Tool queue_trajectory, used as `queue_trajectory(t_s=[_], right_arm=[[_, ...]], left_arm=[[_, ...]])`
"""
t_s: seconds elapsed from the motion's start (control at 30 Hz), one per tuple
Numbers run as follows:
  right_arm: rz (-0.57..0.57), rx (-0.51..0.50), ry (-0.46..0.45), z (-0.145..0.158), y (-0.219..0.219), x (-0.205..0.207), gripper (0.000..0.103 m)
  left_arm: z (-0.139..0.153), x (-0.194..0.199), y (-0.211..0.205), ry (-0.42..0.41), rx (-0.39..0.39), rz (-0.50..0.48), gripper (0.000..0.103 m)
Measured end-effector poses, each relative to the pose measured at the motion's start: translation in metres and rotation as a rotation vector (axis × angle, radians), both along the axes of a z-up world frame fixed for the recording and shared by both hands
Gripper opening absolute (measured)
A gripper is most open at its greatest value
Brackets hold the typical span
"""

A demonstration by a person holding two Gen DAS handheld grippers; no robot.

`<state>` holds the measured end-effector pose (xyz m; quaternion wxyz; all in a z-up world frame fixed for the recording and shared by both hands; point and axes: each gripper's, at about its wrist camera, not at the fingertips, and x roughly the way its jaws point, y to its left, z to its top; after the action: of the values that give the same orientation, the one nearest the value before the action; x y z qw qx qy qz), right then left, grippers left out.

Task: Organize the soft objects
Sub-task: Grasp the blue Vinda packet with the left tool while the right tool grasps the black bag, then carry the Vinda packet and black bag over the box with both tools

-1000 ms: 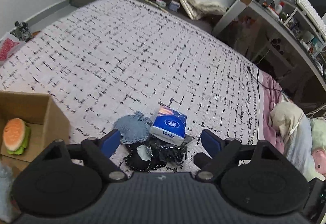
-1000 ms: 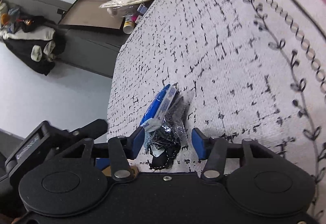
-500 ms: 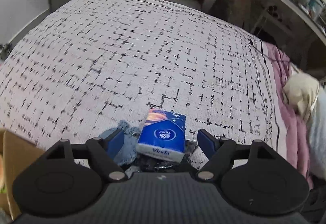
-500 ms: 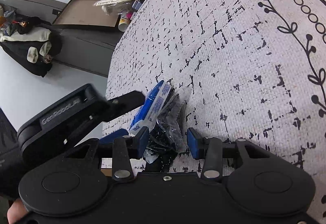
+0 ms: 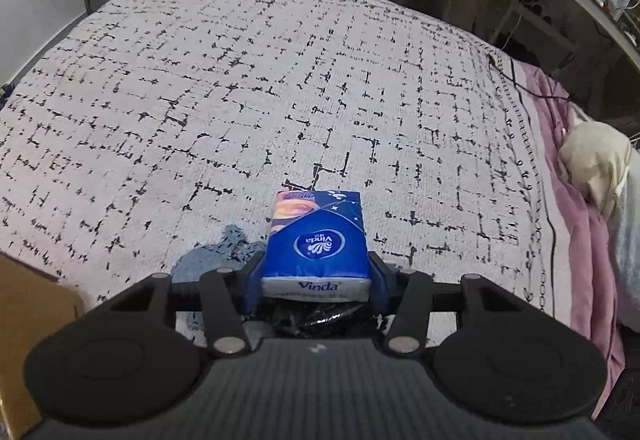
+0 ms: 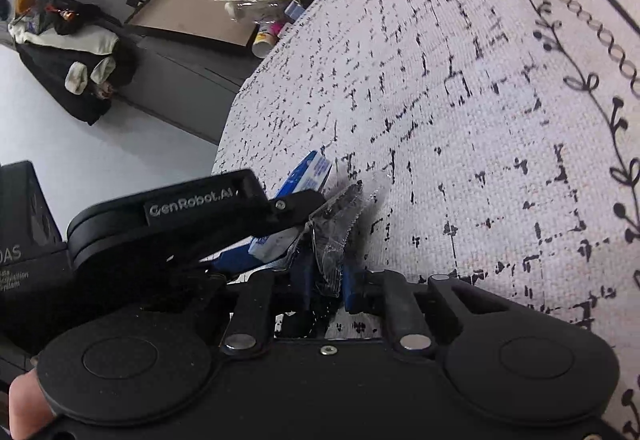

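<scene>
Bed (image 5: 280,80) with patterned cover: my left gripper (image 5: 316,282) jaws have just closed onto the tissue pack (image 5: 318,240); right gripper (image 6: 326,282) jaws just pinched the clear-wrapped black item (image 6: 334,236), contents unreadable, partly hidden beneath.

One tissue pack (image 5: 318,240), one denim piece (image 5: 216,260) and one clear packet of black items (image 6: 336,236) lie on one bed (image 5: 280,80). One cardboard box (image 5: 28,320) shows at the edge. Two tongs are in view, left (image 5: 316,280) and right (image 6: 326,282); the packet's contents look like one tangle, though that is hard to tell.
</scene>
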<state>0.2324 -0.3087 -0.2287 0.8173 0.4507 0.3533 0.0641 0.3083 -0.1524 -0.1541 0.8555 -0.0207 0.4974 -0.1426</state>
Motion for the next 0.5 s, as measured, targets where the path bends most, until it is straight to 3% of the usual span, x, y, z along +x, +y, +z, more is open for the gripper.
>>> queue_trajectory(t_s=[0.5], right_arm=[[-0.073,-0.096,-0.099,0.046,-0.016,-0.044,0.014]], left_arm=[[0.057,-0.044,0.027,-0.053,-0.064,0.031,0.051]])
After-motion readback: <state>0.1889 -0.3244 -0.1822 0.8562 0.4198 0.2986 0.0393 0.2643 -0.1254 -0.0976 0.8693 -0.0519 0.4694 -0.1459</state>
